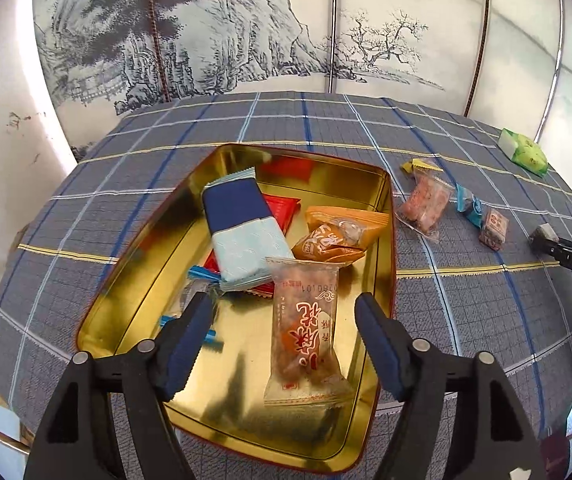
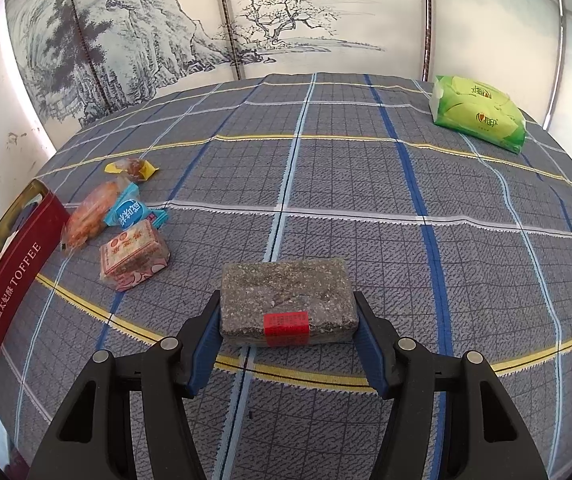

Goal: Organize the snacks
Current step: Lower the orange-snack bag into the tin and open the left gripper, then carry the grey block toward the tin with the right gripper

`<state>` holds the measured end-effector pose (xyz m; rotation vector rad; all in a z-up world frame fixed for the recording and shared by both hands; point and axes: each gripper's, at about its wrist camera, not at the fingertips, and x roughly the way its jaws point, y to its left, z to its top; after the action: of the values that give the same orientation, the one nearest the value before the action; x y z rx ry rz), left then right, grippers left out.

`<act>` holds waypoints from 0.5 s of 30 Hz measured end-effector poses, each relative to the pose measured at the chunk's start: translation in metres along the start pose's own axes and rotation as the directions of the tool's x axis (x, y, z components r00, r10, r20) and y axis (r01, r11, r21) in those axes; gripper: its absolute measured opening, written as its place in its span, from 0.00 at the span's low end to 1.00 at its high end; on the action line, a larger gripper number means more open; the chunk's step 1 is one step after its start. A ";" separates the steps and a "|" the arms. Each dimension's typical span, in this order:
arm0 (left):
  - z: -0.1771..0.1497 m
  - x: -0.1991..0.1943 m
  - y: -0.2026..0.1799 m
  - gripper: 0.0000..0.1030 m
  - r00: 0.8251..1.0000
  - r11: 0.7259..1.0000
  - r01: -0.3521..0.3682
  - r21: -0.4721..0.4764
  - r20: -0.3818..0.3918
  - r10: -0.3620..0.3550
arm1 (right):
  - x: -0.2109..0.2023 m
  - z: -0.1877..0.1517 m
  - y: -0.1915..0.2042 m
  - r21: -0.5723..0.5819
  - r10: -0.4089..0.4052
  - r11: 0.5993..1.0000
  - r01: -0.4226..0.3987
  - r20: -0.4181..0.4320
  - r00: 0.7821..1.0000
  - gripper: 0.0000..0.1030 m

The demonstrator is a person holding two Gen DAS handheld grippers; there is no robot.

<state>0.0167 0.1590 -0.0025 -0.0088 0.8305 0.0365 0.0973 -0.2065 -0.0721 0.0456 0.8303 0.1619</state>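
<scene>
A gold-lined tin (image 1: 386,240) holds several snacks: a blue-and-white packet (image 1: 241,232), an orange packet (image 1: 338,236), red packets and a clear packet with red print (image 1: 306,328). My left gripper (image 1: 286,332) hangs open over the tin's near end, the clear packet lying between its fingers. My right gripper (image 2: 288,332) is shut on a grey speckled block with a red label (image 2: 288,300), low over the cloth. The tin's red side marked TOFFEE (image 2: 13,280) shows at the left in the right wrist view.
Loose snacks lie on the plaid cloth right of the tin: a yellow-ended candy (image 2: 131,168), a clear orange packet (image 2: 89,212), a blue packet (image 2: 127,210) and a pink-printed cube (image 2: 133,256). A green tissue pack (image 2: 478,114) sits far right. A painted screen stands behind.
</scene>
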 end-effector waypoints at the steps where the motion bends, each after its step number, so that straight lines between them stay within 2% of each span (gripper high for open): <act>1: -0.001 -0.002 0.000 0.72 1.000 1.000 -0.006 -0.003 0.007 0.006 | -0.001 -0.001 0.001 0.004 0.004 1.000 -0.004 -0.002 1.000 0.59; 15: -0.013 -0.024 0.010 0.77 0.997 0.999 -0.020 -0.045 0.072 0.023 | -0.035 -0.039 0.036 -0.014 0.044 0.999 -0.044 0.015 0.999 0.59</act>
<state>-0.0098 0.1685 0.0066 -0.0398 0.7574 0.0753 0.0411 -0.1779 -0.0694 0.0519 0.8131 0.2086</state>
